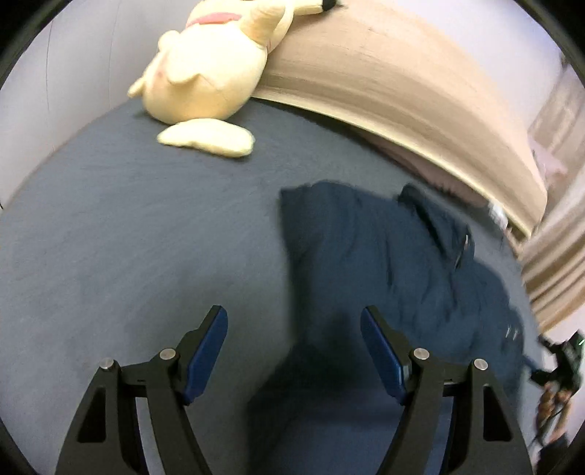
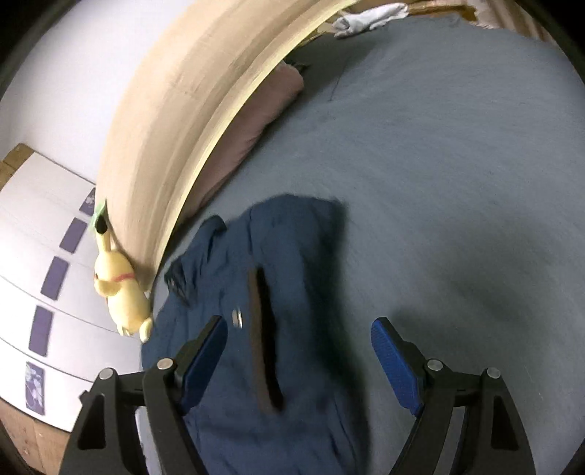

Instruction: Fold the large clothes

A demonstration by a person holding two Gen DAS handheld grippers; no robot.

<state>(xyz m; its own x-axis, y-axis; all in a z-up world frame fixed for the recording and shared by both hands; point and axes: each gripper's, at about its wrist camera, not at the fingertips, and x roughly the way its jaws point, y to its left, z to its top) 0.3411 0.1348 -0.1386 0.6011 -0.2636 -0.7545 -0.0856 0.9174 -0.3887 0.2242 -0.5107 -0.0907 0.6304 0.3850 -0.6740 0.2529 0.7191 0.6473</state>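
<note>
A dark blue garment (image 1: 384, 263) lies crumpled on the grey-blue bed sheet (image 1: 128, 237), right of centre in the left wrist view. My left gripper (image 1: 294, 325) hovers open over the sheet at the garment's near left edge, with nothing between its blue pads. In the right wrist view the same garment (image 2: 292, 255) spreads from the middle down to the bottom edge, with a brown-edged dark slit (image 2: 261, 339) running along it. My right gripper (image 2: 299, 332) hangs open above it; the pads do not press on the cloth. Both views are motion-blurred.
A yellow plush toy (image 1: 208, 73) (image 2: 120, 292) leans on the wooden headboard (image 1: 402, 73) (image 2: 164, 128). A brownish pillow (image 2: 256, 128) lies along the headboard. A white cloth (image 2: 369, 16) sits at the far end. White drawers with purple tiles (image 2: 55, 277) stand left of the bed.
</note>
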